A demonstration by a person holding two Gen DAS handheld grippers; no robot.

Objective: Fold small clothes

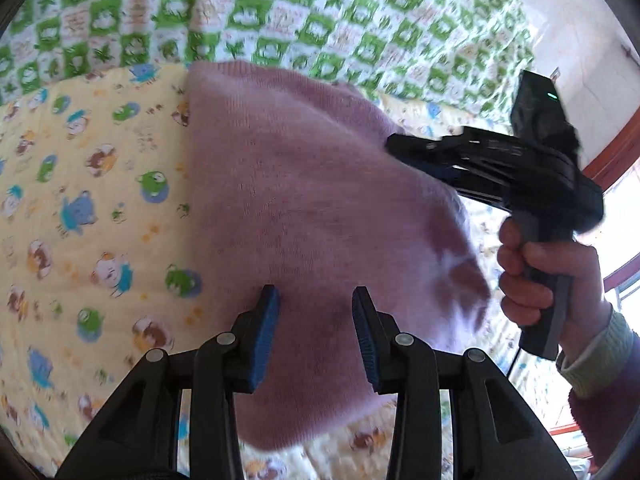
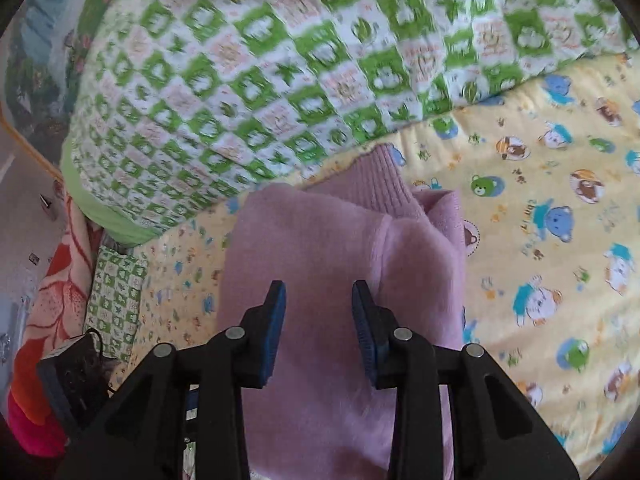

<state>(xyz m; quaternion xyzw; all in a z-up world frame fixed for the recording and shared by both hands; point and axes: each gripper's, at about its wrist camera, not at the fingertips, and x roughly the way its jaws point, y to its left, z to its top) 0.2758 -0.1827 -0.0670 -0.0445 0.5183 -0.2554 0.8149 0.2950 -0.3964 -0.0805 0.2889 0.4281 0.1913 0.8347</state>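
A small pink knitted sweater (image 1: pixel 304 200) lies folded on a yellow cartoon-print sheet (image 1: pixel 80 200). My left gripper (image 1: pixel 316 300) is open and empty, its blue-padded fingers hovering over the sweater's near part. In the left wrist view the right gripper (image 1: pixel 400 144), held in a hand, has its tips over the sweater's right edge. In the right wrist view the right gripper (image 2: pixel 319 294) is open and empty above the sweater (image 2: pixel 320 248), whose ribbed collar (image 2: pixel 380 184) points away.
A green-and-white patterned quilt (image 1: pixel 280 12) lies bunched along the far side, also in the right wrist view (image 2: pixel 280 64). A red floral blanket (image 2: pixel 52 300) and a black device (image 2: pixel 68 376) lie at the left.
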